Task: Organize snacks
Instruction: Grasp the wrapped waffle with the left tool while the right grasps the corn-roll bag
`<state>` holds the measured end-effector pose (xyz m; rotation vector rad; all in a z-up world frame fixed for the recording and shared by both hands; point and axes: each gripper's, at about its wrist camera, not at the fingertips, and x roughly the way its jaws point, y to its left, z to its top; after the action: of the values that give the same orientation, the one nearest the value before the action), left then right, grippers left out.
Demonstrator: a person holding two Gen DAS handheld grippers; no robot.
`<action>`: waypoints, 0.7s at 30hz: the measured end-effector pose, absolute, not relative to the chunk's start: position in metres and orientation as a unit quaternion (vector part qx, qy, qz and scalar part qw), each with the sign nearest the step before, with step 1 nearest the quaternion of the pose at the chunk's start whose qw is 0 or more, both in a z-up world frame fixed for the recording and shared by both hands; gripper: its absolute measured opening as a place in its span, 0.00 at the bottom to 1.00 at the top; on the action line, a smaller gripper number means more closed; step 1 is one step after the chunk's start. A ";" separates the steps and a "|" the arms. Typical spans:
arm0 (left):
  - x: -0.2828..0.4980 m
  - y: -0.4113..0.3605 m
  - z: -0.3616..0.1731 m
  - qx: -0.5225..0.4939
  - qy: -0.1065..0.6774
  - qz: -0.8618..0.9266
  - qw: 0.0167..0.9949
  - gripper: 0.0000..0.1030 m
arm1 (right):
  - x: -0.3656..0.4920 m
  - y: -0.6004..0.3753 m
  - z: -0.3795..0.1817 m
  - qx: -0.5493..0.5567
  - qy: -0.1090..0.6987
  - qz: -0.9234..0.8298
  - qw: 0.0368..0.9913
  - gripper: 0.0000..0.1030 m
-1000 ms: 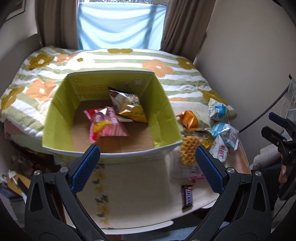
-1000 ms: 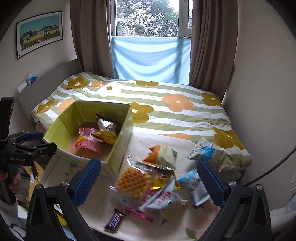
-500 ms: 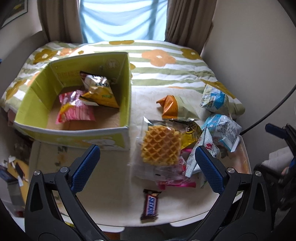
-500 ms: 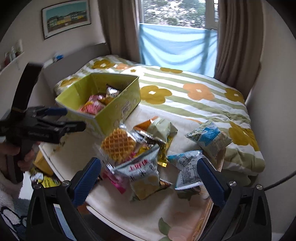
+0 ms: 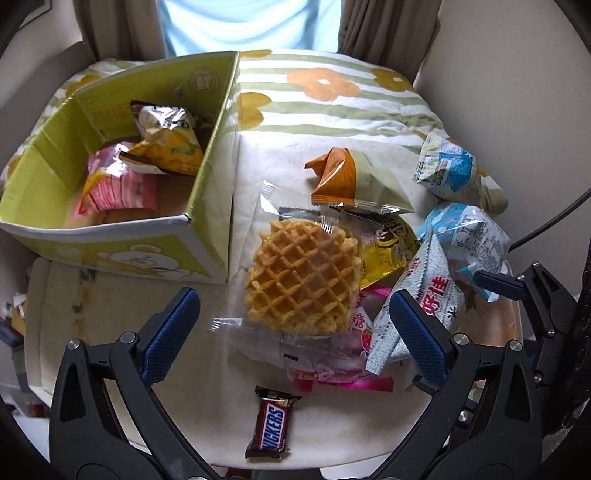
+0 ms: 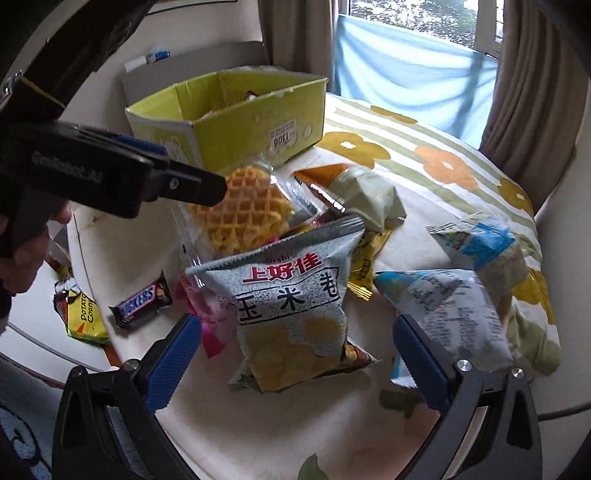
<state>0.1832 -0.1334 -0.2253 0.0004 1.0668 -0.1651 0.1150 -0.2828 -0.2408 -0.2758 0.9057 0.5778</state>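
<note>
Home bedroom: floral-striped bedspread point(image 5: 332, 96), brown curtains point(image 6: 524, 92) at window point(image 6: 424, 22), framed picture on wall.

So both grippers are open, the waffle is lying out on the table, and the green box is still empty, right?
Not quite. The green box is not empty: the left wrist view shows a pink packet and a yellow bag inside. The rest holds: left gripper and right gripper open, waffle on the table.

bed point(image 5: 332, 96) w/ floral quilt | window point(image 6: 424, 18) | brown curtains point(image 6: 524, 103)
</note>
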 end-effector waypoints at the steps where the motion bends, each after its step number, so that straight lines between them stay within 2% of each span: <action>1: 0.184 -0.135 -0.229 0.003 0.507 -0.079 0.858 0.99 | 0.117 -0.281 -0.245 -0.131 0.432 0.277 0.848 0.95; 8: 0.190 -0.147 -0.244 0.031 0.497 -0.079 0.864 0.99 | 0.119 -0.276 -0.261 -0.152 0.436 0.288 0.839 0.82; 14: 0.195 -0.155 -0.254 0.046 0.499 -0.080 0.862 0.99 | 0.119 -0.275 -0.267 -0.164 0.436 0.285 0.838 0.63; 18: 0.199 -0.159 -0.260 0.056 0.501 -0.079 0.860 0.99 | 0.119 -0.277 -0.264 -0.167 0.433 0.288 0.837 0.55; 21: 0.203 -0.161 -0.263 0.055 0.503 -0.076 0.859 0.99 | 0.116 -0.280 -0.259 -0.159 0.430 0.294 0.839 0.53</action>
<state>0.2035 -0.1605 -0.2629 0.1159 1.0561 -0.1602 0.1161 -0.2805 -0.2586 -0.3373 0.9085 0.6218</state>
